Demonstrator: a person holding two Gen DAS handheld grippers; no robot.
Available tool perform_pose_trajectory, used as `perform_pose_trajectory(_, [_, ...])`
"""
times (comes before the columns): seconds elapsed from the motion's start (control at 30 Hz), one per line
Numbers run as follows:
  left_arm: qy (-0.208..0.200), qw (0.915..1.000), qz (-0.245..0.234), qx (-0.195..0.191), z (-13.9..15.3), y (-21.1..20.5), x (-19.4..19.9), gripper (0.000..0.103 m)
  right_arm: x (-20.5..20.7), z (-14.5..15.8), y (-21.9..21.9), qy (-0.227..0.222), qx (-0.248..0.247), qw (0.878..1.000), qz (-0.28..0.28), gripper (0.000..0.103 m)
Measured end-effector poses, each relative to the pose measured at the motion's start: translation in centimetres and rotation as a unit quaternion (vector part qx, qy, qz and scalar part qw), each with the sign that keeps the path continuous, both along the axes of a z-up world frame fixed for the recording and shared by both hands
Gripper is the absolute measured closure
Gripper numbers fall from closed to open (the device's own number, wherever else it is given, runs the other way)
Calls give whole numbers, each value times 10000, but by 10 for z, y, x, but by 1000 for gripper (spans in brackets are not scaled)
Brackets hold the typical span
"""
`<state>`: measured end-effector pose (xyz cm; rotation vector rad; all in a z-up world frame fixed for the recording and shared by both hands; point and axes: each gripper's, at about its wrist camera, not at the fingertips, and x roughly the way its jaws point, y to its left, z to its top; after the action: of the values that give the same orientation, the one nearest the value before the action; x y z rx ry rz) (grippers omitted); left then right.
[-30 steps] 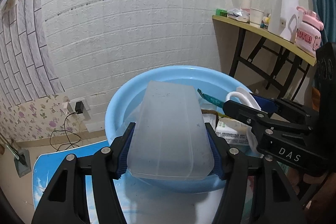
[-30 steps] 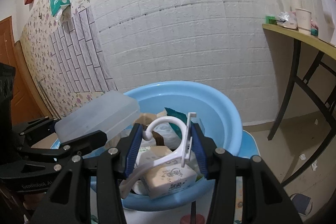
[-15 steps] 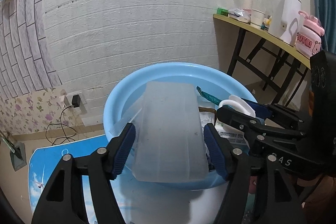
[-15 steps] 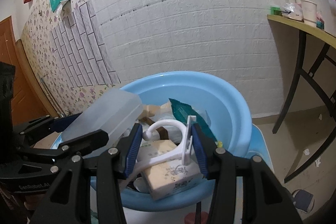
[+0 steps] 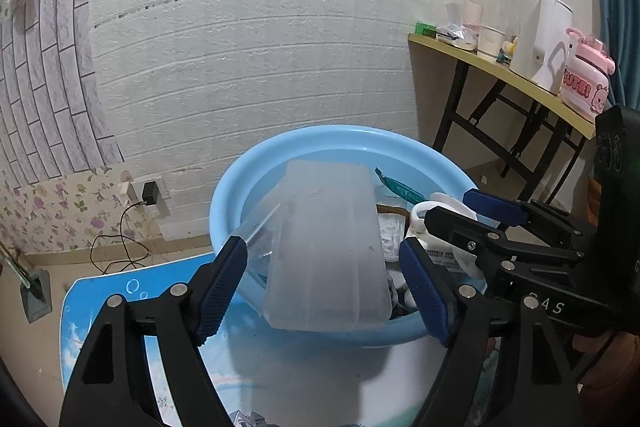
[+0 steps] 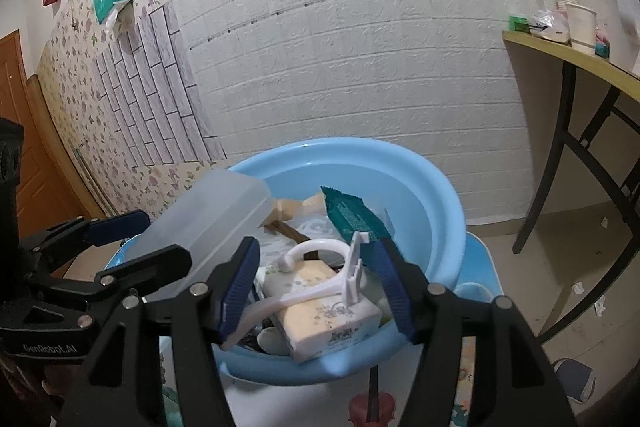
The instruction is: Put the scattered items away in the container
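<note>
In the left wrist view, our left tool (image 5: 322,269) has just been opening; its pads stand clear of the frosted plastic box (image 5: 326,251), which leans on the blue basin (image 5: 256,167). In the right wrist view, our right tool (image 6: 316,285) has likewise been opening, jaws apart around the white hanger (image 6: 316,291) lying inside the basin.

My left gripper (image 5: 322,277) has just been opening, its pads now clear of the translucent box (image 5: 326,251) at frame center. My right gripper (image 6: 316,285) has likewise been opening, freeing the white hanger (image 6: 316,275).
</note>
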<state>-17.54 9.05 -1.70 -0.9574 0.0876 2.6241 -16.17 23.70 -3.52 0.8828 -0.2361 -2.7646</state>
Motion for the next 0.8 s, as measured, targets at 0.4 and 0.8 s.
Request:
perform_pose_trajectory(0.4, [-27, 9997, 211, 98, 7, -19, 17, 11, 22, 7, 2, 25, 92, 9999, -53, 44])
perform_pose_trajectory(0.8, [-36, 9989, 459, 48, 2, -43, 34, 10, 44, 8, -3, 22, 215, 9998, -16, 44])
